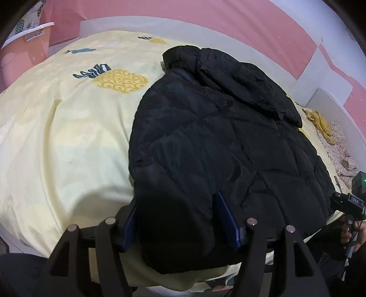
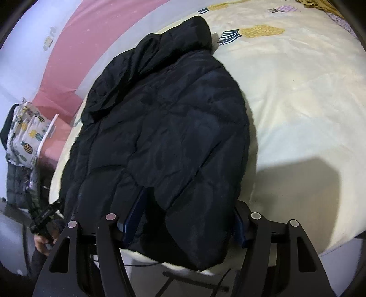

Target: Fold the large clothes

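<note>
A large black puffer jacket (image 1: pixel 224 141) lies on the bed, hem toward me and hood at the far end; it also shows in the right wrist view (image 2: pixel 164 128). My left gripper (image 1: pixel 176 203) is open, its blue fingers (image 1: pixel 225 214) set either side of the jacket's near left hem corner. My right gripper (image 2: pixel 189 203) is open too, its blue fingers (image 2: pixel 135 214) either side of the near right hem corner. The right gripper's tip also shows at the right edge of the left wrist view (image 1: pixel 347 203).
The bed carries a pale yellow sheet with pineapple prints (image 1: pixel 68 128), also in the right wrist view (image 2: pixel 297 102). A pink wall (image 1: pixel 228 20) lies behind. A yellow cloth (image 1: pixel 320 123) lies at the far right. A pineapple-print bag (image 2: pixel 25 137) hangs at the left.
</note>
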